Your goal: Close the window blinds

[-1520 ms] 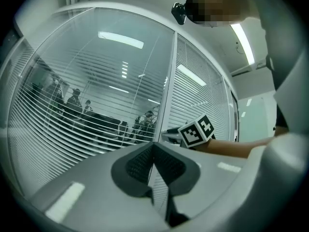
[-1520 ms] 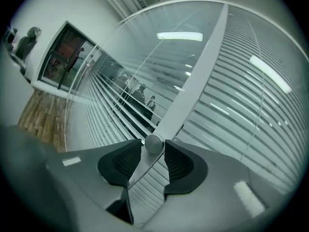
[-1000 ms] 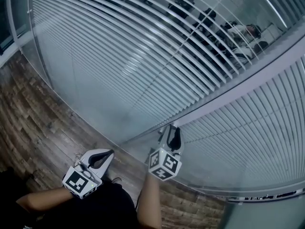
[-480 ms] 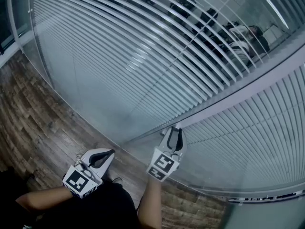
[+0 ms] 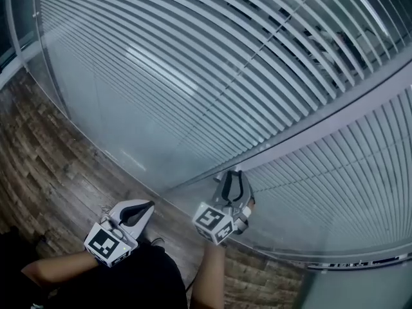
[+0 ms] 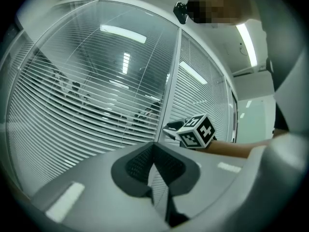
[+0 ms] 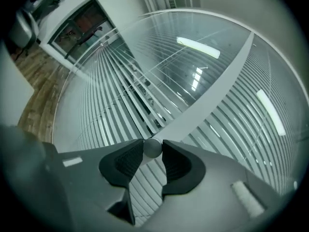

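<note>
A person stands at a glass partition with slatted window blinds (image 5: 193, 63) sealed behind the pane, above a wood-plank floor (image 5: 45, 172). At lower left, the left tool (image 5: 147, 206) is held low and idle, its jaws pressed together with nothing between them. Just right of it, the right tool (image 5: 234, 174) reaches up to the pale frame bar (image 5: 335, 118) between the two panes. It is clenched on a small round knob (image 7: 153, 147), one pad against each side. Over the last second this tool has rolled about its own axis, so its marker cube shows a different face, and its jaws have drawn in onto the knob. Toward the upper right the slats have tipped flatter. The chairs and figures behind the glass, plain a second ago, are now mostly shut out, with only dark slivers between slats. The twist appears to be working: the blinds look partly closed, and more turning seems needed.
</note>
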Demonstrator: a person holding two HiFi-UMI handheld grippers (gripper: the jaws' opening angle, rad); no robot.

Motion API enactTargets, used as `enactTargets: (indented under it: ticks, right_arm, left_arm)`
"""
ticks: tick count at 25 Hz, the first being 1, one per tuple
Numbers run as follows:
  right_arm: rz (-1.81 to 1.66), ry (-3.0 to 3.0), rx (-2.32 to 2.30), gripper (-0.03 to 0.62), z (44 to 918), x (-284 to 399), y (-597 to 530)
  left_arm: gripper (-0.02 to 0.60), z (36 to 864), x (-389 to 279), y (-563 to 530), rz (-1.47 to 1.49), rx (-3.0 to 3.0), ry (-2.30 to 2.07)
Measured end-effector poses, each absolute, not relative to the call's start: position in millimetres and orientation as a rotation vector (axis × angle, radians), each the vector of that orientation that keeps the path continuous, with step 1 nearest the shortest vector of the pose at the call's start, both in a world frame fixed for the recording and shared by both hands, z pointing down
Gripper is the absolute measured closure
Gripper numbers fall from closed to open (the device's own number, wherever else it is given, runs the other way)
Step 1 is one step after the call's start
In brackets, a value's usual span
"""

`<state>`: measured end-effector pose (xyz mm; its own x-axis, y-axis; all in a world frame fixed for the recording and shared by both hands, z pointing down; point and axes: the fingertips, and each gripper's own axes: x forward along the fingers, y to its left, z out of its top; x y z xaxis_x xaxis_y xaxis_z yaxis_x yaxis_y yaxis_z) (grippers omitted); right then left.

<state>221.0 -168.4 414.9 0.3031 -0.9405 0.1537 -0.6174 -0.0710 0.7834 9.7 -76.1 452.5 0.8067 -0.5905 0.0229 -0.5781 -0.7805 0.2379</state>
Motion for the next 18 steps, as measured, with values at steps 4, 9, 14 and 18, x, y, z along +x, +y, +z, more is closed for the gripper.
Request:
enactTargets:
  ticks: [4, 9, 14, 18]
  right_arm:
    - [-0.597, -1.329, 1.679, 0.467, 416, 222, -171]
    - [-0.657, -1.283, 1.596, 0.467, 416, 219, -171]
    - [-0.318, -1.610, 1.915, 0.426, 411, 225, -163]
    - [0.203, -2.009, 2.306, 0.385, 417, 223, -152]
  left_arm:
    - [0.580, 451, 15, -78, -0.090, 2.760, -0.901]
    - [0.580, 451, 16, -75, -0.090, 2.749, -0.897]
    - [0.580, 451, 13, -70, -0.083, 2.765, -0.907]
    - [0.580, 450, 1, -69, -0.108, 2.733, -0.945]
